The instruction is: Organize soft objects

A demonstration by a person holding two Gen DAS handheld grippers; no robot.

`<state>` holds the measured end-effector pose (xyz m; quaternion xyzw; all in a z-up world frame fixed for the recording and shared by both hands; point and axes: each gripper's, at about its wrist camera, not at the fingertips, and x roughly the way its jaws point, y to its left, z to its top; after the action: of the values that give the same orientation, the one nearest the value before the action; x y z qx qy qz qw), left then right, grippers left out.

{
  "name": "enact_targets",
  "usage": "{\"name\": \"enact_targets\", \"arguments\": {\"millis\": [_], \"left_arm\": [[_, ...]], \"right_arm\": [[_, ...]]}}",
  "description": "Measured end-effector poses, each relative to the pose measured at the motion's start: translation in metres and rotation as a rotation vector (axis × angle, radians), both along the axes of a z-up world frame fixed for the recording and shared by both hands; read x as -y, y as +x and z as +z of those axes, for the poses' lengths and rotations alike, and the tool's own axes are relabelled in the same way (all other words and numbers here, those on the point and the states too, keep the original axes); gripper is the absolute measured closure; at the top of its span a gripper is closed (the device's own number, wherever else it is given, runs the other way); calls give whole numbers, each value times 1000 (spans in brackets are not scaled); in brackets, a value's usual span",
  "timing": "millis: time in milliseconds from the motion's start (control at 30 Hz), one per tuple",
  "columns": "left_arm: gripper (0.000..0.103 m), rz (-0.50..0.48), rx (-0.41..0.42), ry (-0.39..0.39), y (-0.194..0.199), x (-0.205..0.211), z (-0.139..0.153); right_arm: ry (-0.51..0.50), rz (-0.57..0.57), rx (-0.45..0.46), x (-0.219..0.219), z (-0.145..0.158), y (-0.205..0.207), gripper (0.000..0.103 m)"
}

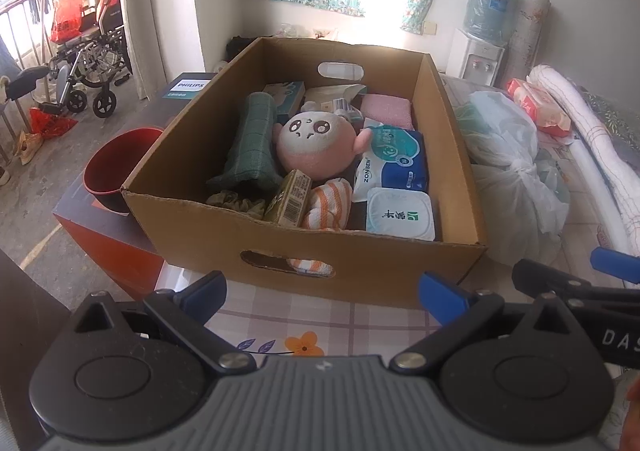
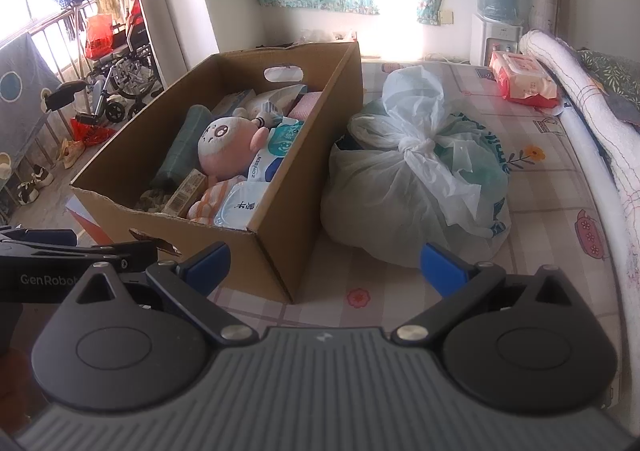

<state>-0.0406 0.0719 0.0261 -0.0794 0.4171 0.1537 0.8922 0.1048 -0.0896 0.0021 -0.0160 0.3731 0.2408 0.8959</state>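
Left gripper (image 1: 322, 293) spread wide and empty, short of the cardboard box (image 1: 312, 271) on the flowered cloth. Inside, left to right: green towel (image 1: 250, 139), pink plush toy (image 1: 316, 141) (face up), wipes packs (image 1: 394, 155). Tied plastic bag (image 2: 420, 167) just beside the box; right gripper (image 2: 325, 265) likewise agape, holding nothing

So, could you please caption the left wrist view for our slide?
Open left gripper faces a cardboard box holding a pink plush toy, green towel and wipes packs.
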Motion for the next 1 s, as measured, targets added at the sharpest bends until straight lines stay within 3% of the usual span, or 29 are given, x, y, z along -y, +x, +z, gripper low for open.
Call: {"name": "enact_targets", "arguments": {"millis": [1000], "left_arm": [[1, 8, -32, -15, 2, -2, -7]], "right_arm": [[-16, 5, -40, -4, -8, 6, 1]]}}
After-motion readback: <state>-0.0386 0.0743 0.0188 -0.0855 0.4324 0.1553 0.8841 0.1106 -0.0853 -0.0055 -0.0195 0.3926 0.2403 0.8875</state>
